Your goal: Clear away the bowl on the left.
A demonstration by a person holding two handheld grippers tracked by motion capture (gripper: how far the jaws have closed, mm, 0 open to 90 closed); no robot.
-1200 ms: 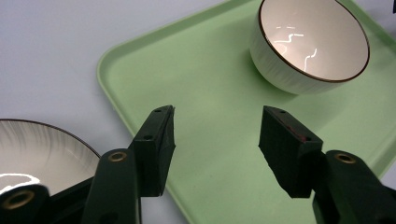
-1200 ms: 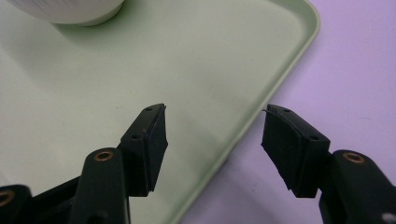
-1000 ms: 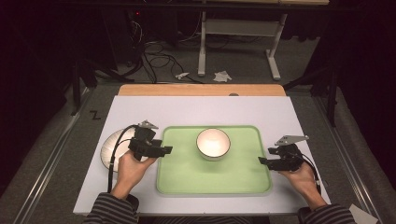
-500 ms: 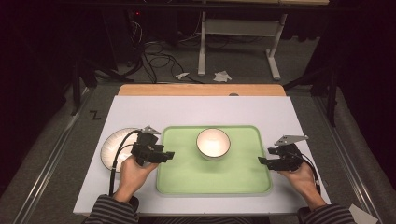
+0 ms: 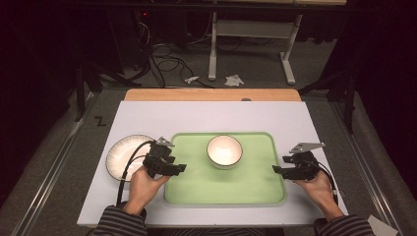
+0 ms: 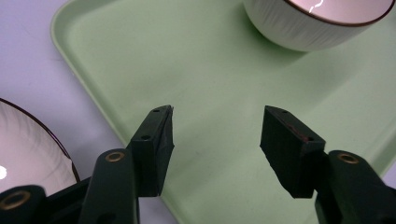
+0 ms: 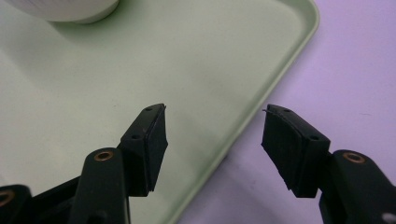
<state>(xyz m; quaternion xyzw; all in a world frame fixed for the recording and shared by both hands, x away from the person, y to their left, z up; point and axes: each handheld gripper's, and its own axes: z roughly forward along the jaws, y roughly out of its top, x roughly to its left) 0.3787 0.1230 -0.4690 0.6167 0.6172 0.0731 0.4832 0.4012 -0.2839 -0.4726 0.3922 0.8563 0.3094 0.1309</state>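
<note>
The pale green rectangular plastic tray (image 5: 231,189) with rounded corners is lying flat in the middle of the white tabletop (image 5: 147,118), its long side running across the person's front. A white ribbed ceramic bowl with a thin dark rim (image 5: 224,151) is standing upright on the tray, toward its far half and a little left of centre. A round white plate with a dark edge (image 5: 120,155) is resting on the tabletop just beside the tray's left edge.

The left gripper (image 5: 178,168) is hovering at the tray's left rim, held in the person's left hand (image 5: 145,184), with its cable looping back over the plate. In the left gripper view the gripper (image 6: 215,128) is standing with its jaws spread wide and nothing between them; both jaw tips are hanging over the tray (image 6: 140,56) floor just inside the left rim, the bowl (image 6: 317,23) is sitting farther ahead to the right, and the plate (image 6: 32,154) is showing at the lower left.

The right gripper (image 5: 276,169) is sitting at the tray's right rim, held in the right hand (image 5: 319,189), a grey three-cornered plate riding on top. In the right gripper view the gripper (image 7: 214,126) is also gaping wide and empty, its jaws straddling the tray (image 7: 289,46) rim: one jaw is over the green floor, the other over the white tabletop (image 7: 355,70). The bowl's base (image 7: 65,9) is peeking in at the top left. I cannot tell whether either gripper is touching the tray.
</note>
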